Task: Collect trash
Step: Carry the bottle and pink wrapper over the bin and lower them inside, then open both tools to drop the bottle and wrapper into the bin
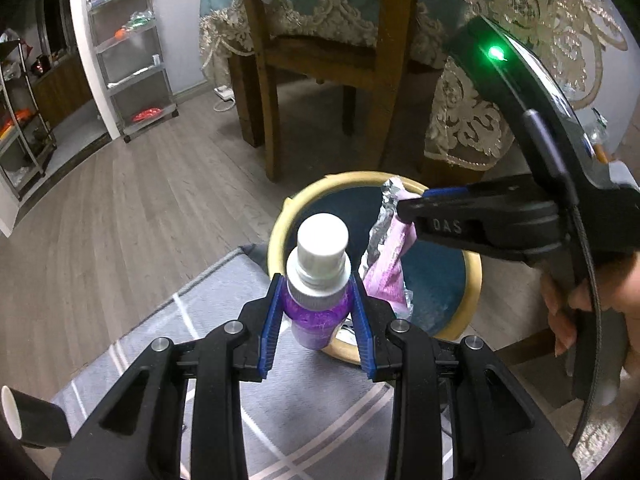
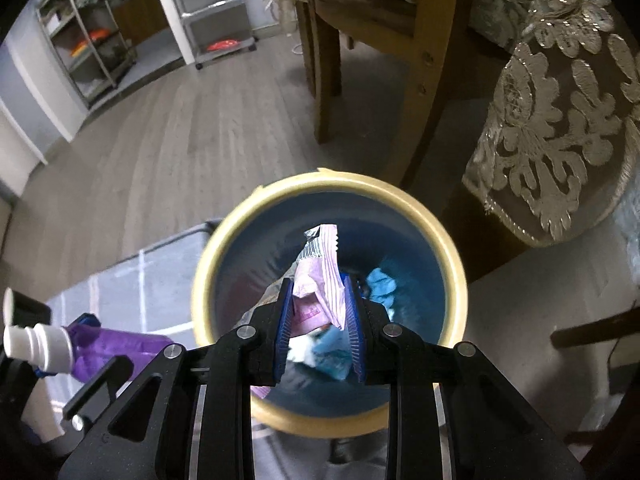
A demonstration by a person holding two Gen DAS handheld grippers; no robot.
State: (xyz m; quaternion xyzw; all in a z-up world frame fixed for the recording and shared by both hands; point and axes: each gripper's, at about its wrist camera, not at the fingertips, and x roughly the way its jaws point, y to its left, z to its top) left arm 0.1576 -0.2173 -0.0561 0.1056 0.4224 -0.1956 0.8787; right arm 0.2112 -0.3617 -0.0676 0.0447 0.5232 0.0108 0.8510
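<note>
My left gripper (image 1: 318, 300) is shut on a purple bottle (image 1: 316, 316) with a white cap, held just before the near rim of a round bin (image 1: 276, 236) with a tan rim and blue inside. My right gripper (image 2: 318, 304) is shut on a pink foil-lined wrapper (image 2: 320, 276) and holds it over the bin's (image 2: 448, 240) mouth. In the left wrist view the right gripper (image 1: 404, 206) reaches in from the right with the wrapper (image 1: 388, 264) hanging over the bin. The bottle (image 2: 108, 344) shows at the lower left of the right wrist view. Blue crumpled trash (image 2: 382, 284) lies inside the bin.
A wooden chair (image 1: 320, 60) and a table with a lace cloth (image 1: 480, 112) stand just behind the bin. A grey rug (image 1: 240, 288) with pale lines lies under the left gripper. Metal shelf racks (image 1: 128, 52) stand at the far left across the wood floor.
</note>
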